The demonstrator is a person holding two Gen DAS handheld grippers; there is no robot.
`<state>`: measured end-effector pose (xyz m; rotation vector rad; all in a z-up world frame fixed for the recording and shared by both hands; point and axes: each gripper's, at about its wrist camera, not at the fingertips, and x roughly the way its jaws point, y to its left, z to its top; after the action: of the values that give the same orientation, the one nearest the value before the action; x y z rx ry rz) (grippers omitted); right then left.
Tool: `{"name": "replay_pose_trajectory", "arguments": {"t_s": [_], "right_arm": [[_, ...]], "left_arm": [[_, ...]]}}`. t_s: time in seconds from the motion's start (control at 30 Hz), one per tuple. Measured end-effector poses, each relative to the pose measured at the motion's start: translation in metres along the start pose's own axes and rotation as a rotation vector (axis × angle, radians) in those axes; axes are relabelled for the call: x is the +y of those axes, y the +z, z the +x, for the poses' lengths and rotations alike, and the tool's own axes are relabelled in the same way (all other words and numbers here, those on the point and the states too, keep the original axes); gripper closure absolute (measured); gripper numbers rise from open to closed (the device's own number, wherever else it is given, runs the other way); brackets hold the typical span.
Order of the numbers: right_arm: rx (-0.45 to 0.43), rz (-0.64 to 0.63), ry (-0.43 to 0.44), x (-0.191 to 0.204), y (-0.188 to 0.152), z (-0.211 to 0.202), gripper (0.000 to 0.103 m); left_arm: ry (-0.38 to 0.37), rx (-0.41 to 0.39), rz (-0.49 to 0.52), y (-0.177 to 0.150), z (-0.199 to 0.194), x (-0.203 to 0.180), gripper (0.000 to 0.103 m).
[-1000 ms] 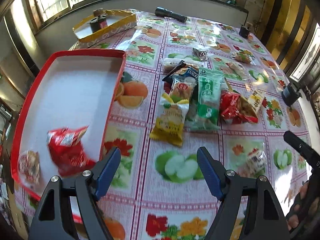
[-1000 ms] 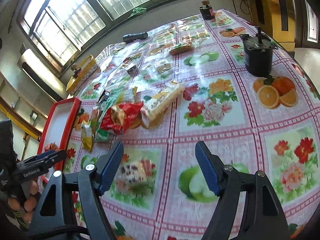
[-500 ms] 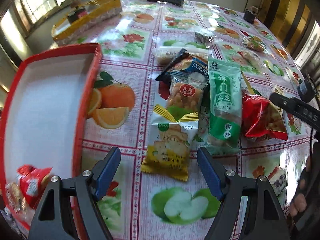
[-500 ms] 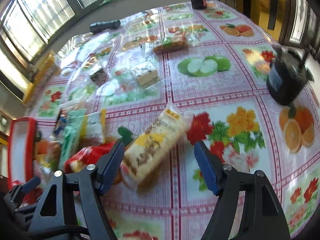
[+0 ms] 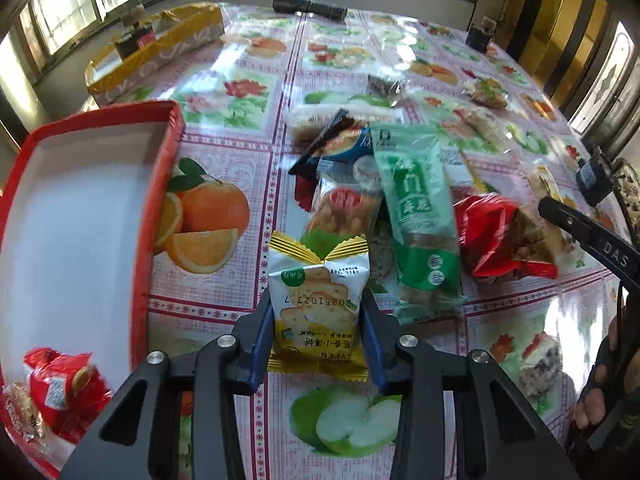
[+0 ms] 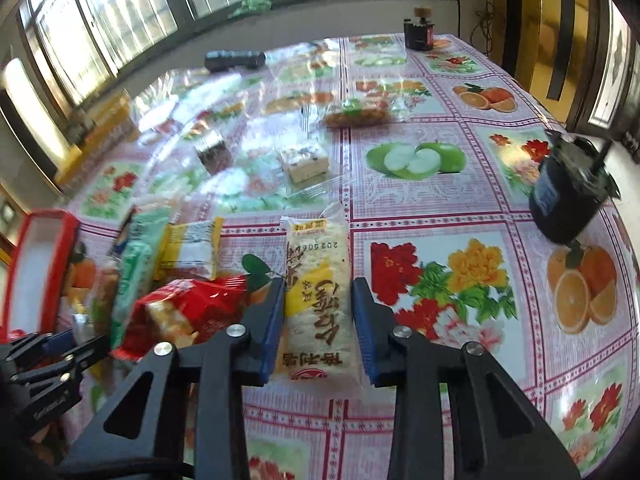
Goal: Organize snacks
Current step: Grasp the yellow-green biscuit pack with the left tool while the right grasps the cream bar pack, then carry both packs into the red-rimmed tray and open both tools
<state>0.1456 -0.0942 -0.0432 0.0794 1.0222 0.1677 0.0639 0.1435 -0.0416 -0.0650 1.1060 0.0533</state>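
Pinching a yellow-and-white foil biscuit packet (image 5: 318, 312), left gripper (image 5: 318, 320) jaws bracket its sides for lifting toward the red-rimmed white tray (image 5: 160, 184). Right gripper (image 6: 318, 336) jaws likewise clamp a long pale rice-cracker packet (image 6: 318, 292) lying on the surface.

You see a pink-checked plastic tablecloth (image 5: 240, 304) printed with oranges, green apples and flowers, a red-rimmed white cardboard tray (image 5: 160, 184), and a yellow-and-white foil biscuit packet (image 5: 316, 300).
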Motion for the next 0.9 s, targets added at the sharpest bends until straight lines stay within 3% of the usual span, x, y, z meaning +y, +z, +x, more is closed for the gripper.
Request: {"name": "replay_pose_trajectory", "arguments": {"t_s": [0.3,0.63,0.83,0.9], "right_arm": [[-0.046,0.082,0.149,-0.016,-0.016,-0.051,0.068],[-0.081,0.028,0.282,0.013,-0.034,-0.094,0.068],[-0.077,-0.014,0.345,0.039,-0.041,-0.102,0.068],[-0.075,-0.028,0.354,0.048,-0.043,-0.103,0.068]], "left_arm": [[-0.019,-0.07,-0.038,-0.011,-0.049,-0.003,0.064],[-0.038,-0.141,-0.069,-0.042,-0.099,0.012,0.064],[0.008,-0.172,-0.113,-0.055,-0.117,0.028,0.064],[0.061,-0.189,-0.151,-0.058,-0.121,0.035,0.064]]}}
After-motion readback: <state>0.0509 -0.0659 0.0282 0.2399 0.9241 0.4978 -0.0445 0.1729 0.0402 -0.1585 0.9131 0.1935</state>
